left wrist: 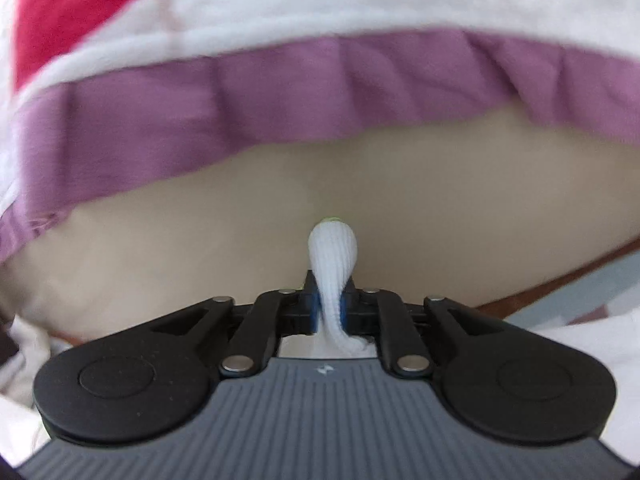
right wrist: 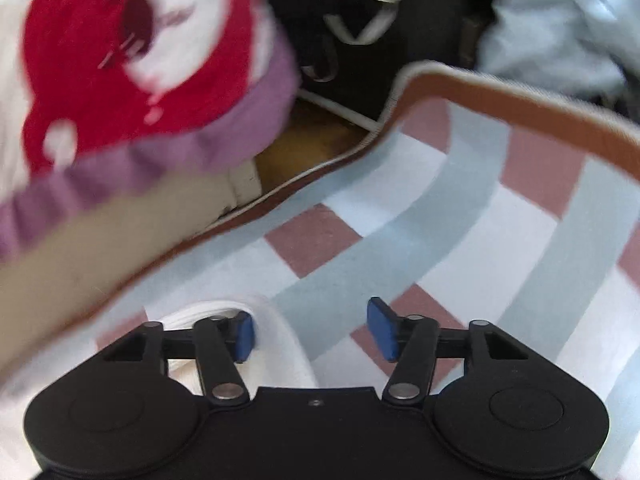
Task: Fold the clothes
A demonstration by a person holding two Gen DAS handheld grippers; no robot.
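Left gripper (left wrist: 329, 304): fingers closed on a bunched strip of white ribbed cloth (left wrist: 333, 258), which bulges out beyond the tips and trails back beneath them.
Right gripper (right wrist: 311, 330): fingers wide apart, blue pads (right wrist: 383, 328) bare, nothing pressed between them; a fold of white fabric (right wrist: 276, 344) just beside the left pad, contact unclear.
Garment (left wrist: 320, 12): white, with a red print at the left and a gathered purple hem (left wrist: 280, 116); lying on the far side of the beige surface (left wrist: 360, 208), blurred in both views.
Beige surface: bare between garment and left gripper.
Checked cloth (right wrist: 460, 216): pale blue, white and dusty pink squares with a brown border (right wrist: 520, 108); right of the beige surface, under the right gripper.
Background, far right: dark clutter and a pale blue bundle (right wrist: 556, 28), too blurred to identify.
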